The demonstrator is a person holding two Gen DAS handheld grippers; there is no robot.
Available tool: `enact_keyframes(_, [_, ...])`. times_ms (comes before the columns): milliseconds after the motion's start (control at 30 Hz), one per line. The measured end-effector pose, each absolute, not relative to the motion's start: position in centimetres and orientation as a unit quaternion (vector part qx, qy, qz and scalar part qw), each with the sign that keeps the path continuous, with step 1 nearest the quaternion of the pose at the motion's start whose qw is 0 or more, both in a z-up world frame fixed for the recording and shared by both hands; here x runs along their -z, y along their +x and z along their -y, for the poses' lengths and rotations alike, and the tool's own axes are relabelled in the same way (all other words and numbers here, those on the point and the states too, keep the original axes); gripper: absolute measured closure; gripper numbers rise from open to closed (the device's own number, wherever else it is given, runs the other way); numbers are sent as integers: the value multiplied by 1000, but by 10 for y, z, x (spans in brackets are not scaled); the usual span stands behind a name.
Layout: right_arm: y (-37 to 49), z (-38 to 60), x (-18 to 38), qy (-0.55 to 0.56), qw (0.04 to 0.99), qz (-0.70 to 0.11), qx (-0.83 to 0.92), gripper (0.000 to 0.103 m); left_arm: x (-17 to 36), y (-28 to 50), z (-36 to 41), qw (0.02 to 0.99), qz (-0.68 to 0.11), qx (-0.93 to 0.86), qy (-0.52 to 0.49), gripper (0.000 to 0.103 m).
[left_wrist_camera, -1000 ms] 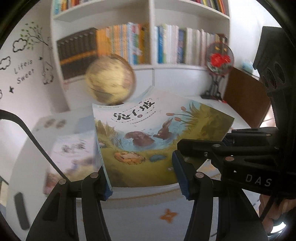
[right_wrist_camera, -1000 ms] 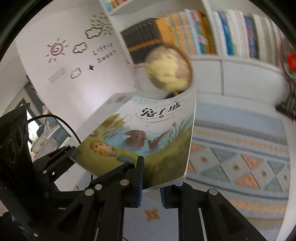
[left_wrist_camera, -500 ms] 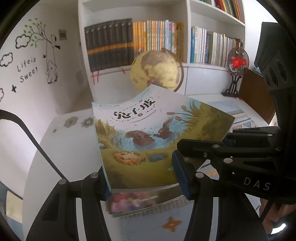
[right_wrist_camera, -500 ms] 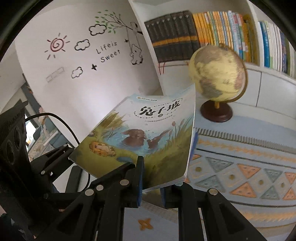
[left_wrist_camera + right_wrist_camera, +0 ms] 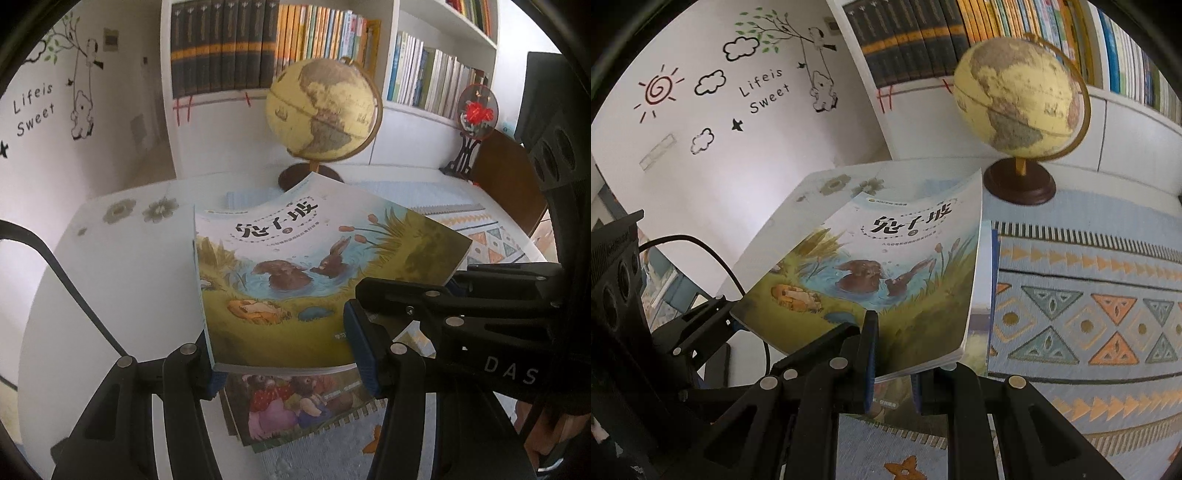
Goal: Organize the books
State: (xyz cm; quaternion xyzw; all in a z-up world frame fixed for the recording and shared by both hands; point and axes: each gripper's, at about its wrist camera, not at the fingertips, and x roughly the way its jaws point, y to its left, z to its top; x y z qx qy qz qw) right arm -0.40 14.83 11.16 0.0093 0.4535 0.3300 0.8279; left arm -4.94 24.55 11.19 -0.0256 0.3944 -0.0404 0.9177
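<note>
Rabbit picture book (image 5: 295, 280) held aloft between both tools, cover up, far edge tilted upward. Right gripper (image 5: 892, 373) clenched on near edge of book. Left gripper (image 5: 284, 354): jaws set astride book's near edge, spine side just beside left pad; pad contact cannot be told. Second picture book (image 5: 295, 406) lying flat on patterned mat (image 5: 1089, 306), directly beneath tools. Globe (image 5: 321, 110) ahead, beyond held book.

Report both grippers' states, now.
Left gripper: shut on the rabbit book.
Right gripper: shut on the same book's edge.
</note>
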Motion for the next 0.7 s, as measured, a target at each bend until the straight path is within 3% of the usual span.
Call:
enact_keyframes(233, [0,-152,-84,12,811,-486,-326,86,-84,-51,-252,904,-421,43,-52,50])
enact_keyframes(433, [5,-151,-64,31,781,-533,-325,81,-69,-54,-259,888,-451,32,-87,44])
enact_keyframes(500, [5,-150,-60,32,774,-540,-329,72,-70,-61,-261,890,-447,21,-88,36])
enact_keyframes(567, [4,-147,-57,39,765,-550,-333,64,-70,-67,-265,885,-455,10,-97,22])
enact_keyframes(700, [-3,-132,-58,51,752,-565,-336,52,-69,-90,-278,876,-461,-12,-138,21])
